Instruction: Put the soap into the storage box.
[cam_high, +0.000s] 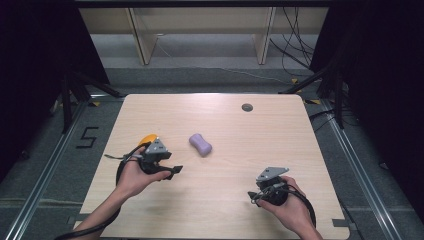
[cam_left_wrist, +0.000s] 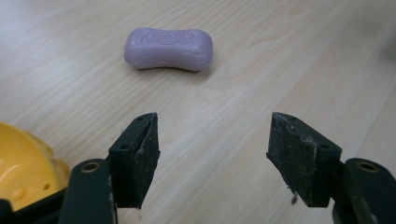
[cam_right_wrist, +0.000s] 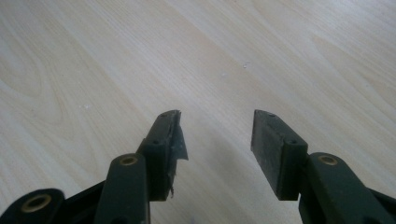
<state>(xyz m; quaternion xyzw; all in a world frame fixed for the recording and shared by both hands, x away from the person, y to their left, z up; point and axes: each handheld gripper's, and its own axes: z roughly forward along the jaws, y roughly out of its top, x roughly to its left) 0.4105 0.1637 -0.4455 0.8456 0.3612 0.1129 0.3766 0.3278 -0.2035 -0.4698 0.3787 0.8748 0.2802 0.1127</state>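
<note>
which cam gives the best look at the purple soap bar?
The left gripper view: the soap bar lies close ahead of the open left gripper, big enough to show embossed lettering on its top. The high view shows it small, a purple lump on the table just right of the left gripper. The right gripper view looks at bare tabletop.

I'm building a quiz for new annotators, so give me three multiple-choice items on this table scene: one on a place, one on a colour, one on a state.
1. Where does the soap bar lie?
A. right of the left gripper
B. by the right gripper
C. on the table's near edge

2. What colour is the soap bar?
A. green
B. purple
C. white

3. How do the left gripper's jaws stand?
A. shut on the soap
B. shut on nothing
C. open, holding nothing

Answers:
1 A: the high view shows it beyond and right of the left gripper.
2 B: it shows purple in both views.
3 C: bare wood lies between the pads.
</note>
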